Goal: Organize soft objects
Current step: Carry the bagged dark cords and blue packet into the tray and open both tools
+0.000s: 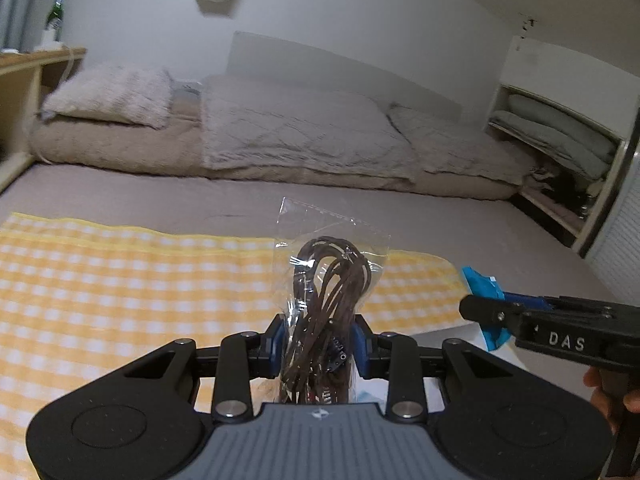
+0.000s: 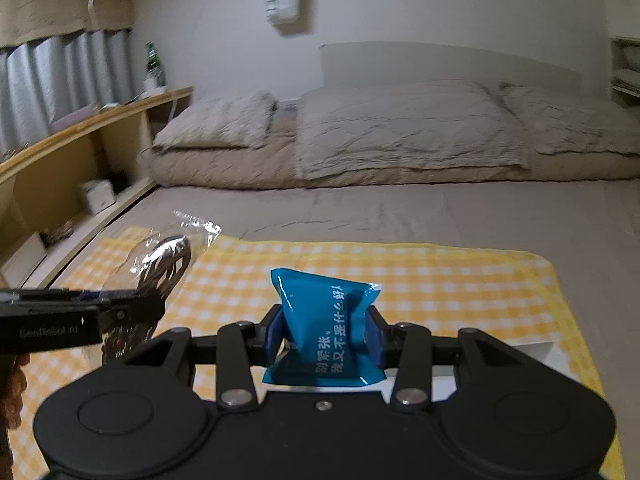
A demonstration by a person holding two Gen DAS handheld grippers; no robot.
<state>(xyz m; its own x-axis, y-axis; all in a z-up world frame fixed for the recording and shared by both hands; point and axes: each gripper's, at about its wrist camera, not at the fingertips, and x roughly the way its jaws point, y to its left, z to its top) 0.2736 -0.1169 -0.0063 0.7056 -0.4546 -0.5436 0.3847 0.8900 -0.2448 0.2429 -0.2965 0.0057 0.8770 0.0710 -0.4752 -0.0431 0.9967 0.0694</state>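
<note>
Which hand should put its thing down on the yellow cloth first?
Probably either: the left tongs grip the cord bag, the right tongs the blue packet, both over the cloth.

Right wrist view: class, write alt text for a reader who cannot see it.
The right gripper clamps a blue packet above a yellow checked cloth on a bed. At left, the left gripper holds a clear bag of dark cord.

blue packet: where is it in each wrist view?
Left wrist: blue packet at right edge, clamped in the right tongs.
Right wrist: blue packet at centre, between the tongs' fingers.
Shared landmark: yellow checked cloth on the bed.
</note>
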